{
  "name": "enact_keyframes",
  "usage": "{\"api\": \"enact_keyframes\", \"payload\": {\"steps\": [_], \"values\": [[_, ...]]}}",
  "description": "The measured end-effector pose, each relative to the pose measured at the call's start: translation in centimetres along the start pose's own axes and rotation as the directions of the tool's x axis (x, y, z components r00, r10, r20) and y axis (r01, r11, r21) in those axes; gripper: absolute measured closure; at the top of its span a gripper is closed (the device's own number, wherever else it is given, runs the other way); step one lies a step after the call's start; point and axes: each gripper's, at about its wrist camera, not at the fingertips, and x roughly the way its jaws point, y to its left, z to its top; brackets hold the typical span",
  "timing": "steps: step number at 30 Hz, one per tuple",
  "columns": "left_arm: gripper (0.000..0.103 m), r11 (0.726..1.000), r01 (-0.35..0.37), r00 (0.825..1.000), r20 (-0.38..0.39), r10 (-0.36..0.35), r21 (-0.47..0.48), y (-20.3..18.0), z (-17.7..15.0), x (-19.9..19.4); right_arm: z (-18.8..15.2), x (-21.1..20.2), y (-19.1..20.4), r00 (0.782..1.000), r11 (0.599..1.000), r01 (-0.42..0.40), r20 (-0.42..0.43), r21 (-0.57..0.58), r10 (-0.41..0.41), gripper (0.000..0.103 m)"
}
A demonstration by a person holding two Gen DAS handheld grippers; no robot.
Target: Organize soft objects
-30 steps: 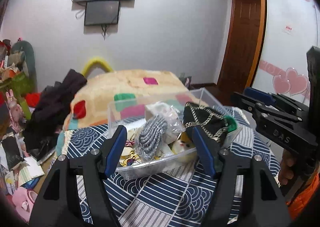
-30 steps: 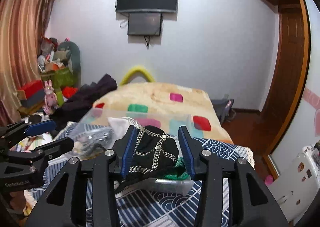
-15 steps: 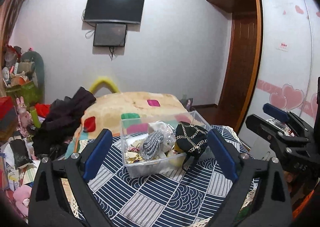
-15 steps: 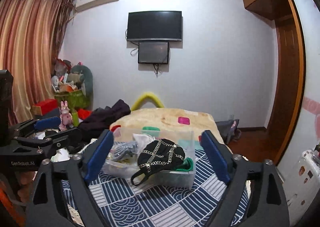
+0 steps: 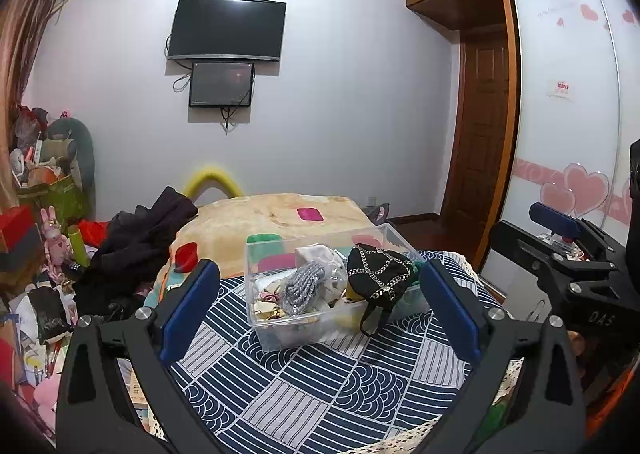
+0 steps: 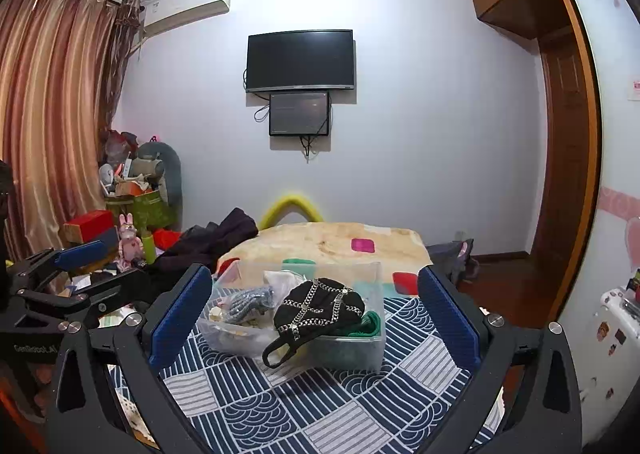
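A clear plastic bin [image 5: 256, 274] [image 6: 374, 338] stands on a blue-and-white patterned cloth [image 5: 320, 386] [image 6: 320, 406]. It holds several soft items: a black chain-trimmed bag [image 5: 378, 274] [image 6: 320, 308] draped over its rim, a grey striped bundle [image 5: 302, 288] [image 6: 250, 300], a green item [image 6: 368, 324]. My left gripper [image 5: 320, 314] is open and empty, well back from the bin. My right gripper [image 6: 314, 318] is open and empty, also back from it. Each gripper shows at the edge of the other's view.
Behind the cloth lies a beige blanket with coloured squares [image 5: 280, 213] [image 6: 340, 246] and a dark clothes pile [image 5: 140, 246] [image 6: 216, 238]. Clutter and toys fill the left floor [image 5: 40, 254]. A door and wardrobe [image 5: 560, 133] stand right.
Both grippers opened wide and pulled back from the bin. The right gripper let go of the black chain bag, which now rests on the bin's rim.
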Motion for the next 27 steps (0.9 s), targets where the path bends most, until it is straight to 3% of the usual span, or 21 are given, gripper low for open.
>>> {"api": "enact_keyframes", "payload": {"steps": [27], "values": [[0.002,1.000,0.011,1.000,0.015,-0.011,-0.006,-0.1,0.3,-0.7,0.1,-1.0,0.1,1.000,1.000,-0.002,0.015,0.012,0.002,0.000]]}}
